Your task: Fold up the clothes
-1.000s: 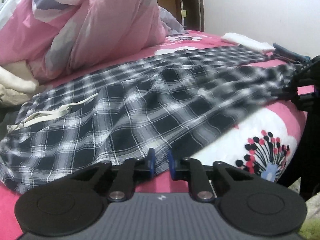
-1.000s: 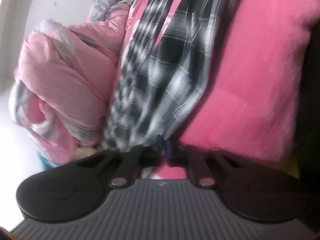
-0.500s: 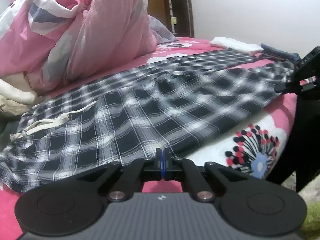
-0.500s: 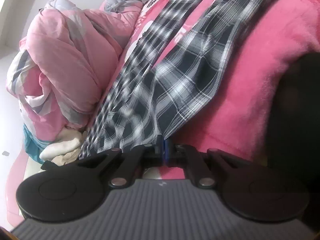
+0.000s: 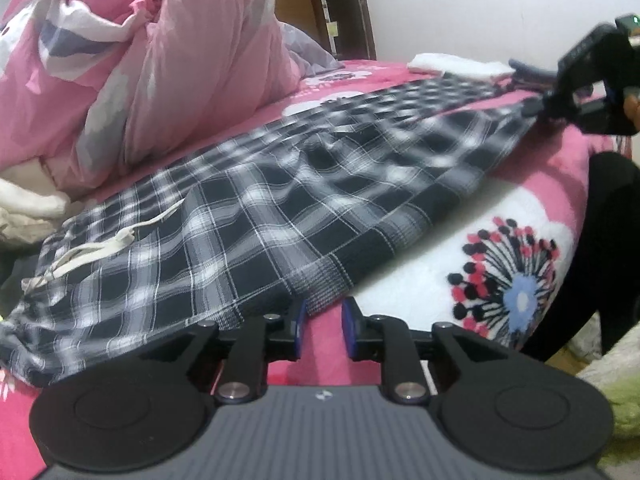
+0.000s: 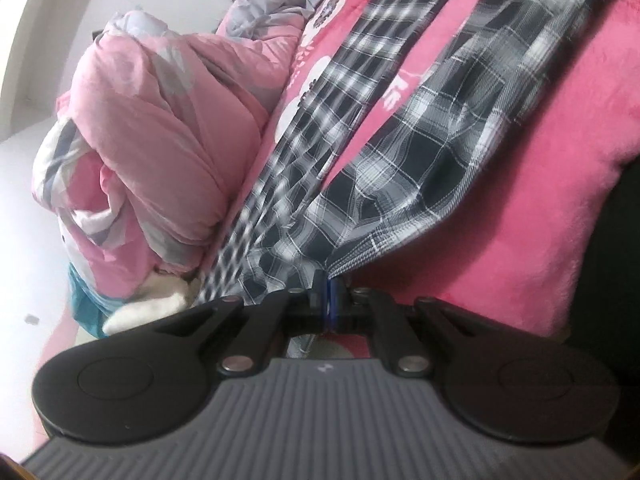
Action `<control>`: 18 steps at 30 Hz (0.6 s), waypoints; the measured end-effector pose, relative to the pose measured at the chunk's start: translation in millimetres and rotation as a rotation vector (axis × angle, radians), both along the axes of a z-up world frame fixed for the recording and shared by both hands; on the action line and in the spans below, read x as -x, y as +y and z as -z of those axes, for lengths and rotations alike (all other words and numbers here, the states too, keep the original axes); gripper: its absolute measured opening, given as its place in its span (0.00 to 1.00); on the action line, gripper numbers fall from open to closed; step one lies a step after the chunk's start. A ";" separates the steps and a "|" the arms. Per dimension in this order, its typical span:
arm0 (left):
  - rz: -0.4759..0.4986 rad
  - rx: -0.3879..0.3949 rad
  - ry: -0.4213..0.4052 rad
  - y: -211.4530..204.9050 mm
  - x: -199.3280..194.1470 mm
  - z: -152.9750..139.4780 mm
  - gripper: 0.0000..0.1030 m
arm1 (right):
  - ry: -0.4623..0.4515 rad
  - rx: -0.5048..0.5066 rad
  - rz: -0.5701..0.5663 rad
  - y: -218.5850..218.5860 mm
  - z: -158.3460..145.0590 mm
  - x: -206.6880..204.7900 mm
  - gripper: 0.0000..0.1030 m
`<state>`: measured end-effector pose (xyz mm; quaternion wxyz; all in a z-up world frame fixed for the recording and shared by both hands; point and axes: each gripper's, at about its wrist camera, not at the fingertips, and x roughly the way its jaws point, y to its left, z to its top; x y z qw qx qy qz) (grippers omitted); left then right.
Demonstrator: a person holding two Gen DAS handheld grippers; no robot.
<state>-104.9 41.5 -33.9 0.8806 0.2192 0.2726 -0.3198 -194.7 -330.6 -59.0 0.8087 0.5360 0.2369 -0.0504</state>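
Black-and-white plaid trousers (image 5: 280,200) with a white drawstring (image 5: 100,248) lie spread across the pink bed. My left gripper (image 5: 323,320) sits at their near edge, its jaws opening. The hem lies just at the fingertips, and only pink sheet shows between the blue pads (image 5: 298,324). My right gripper (image 6: 328,300) is shut on the hem of a trouser leg (image 6: 400,208). In the left wrist view the right gripper (image 5: 536,110) holds that leg end slightly raised at the far right.
A heap of pink duvet (image 5: 160,72) fills the back left of the bed, with white cloth (image 5: 28,200) below it. A folded white item (image 5: 456,66) lies at the far end. A person's dark-clad leg (image 5: 600,260) stands by the bed's right edge.
The left jaws closed half a second ago and have now parted, off the cloth. The right gripper has risen, lifting the leg hem, still shut on it.
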 end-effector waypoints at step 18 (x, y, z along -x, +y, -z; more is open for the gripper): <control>0.058 -0.021 -0.006 14.0 7.2 -9.4 0.01 | 0.148 0.129 -0.064 7.4 7.4 6.0 0.00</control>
